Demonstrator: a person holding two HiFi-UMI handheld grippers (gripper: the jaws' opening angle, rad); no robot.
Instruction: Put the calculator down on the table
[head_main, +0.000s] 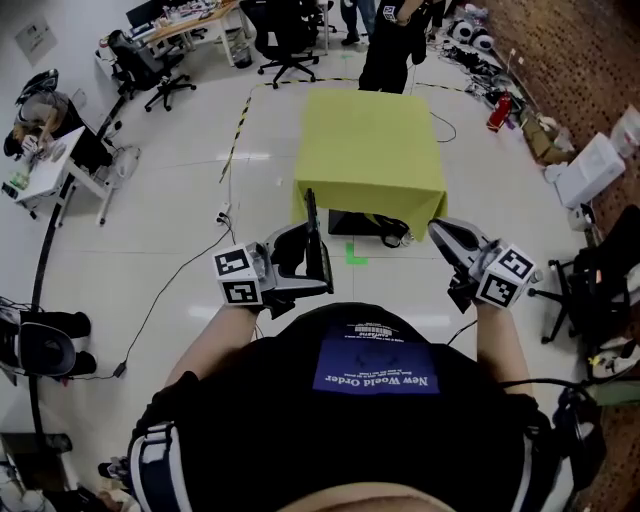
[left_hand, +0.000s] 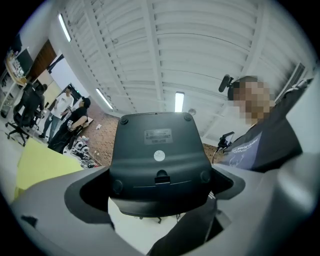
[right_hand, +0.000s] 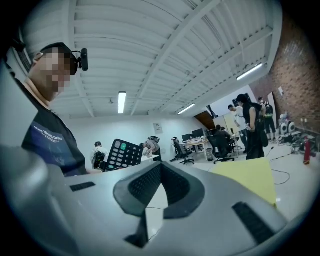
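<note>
A black calculator (head_main: 312, 238) stands on edge in the air in front of my chest, with my left gripper (head_main: 318, 268) shut on its lower part. The left gripper view shows its back with a label (left_hand: 159, 155), clamped between the jaws. My right gripper (head_main: 440, 234) hangs to the right of it, apart from it, shut and holding nothing; its pads (right_hand: 150, 181) meet at the tip. The calculator's keys (right_hand: 123, 154) show in the right gripper view. The table (head_main: 370, 150), covered with a yellow-green cloth, stands ahead on the floor, beyond both grippers.
A person in black (head_main: 392, 45) stands at the table's far side. A dark object (head_main: 368, 226) lies under its near edge, by a green floor mark (head_main: 355, 256). Office chairs (head_main: 285, 40) and desks (head_main: 60, 165) stand to the left; boxes (head_main: 590, 168) and clutter line the brick wall on the right.
</note>
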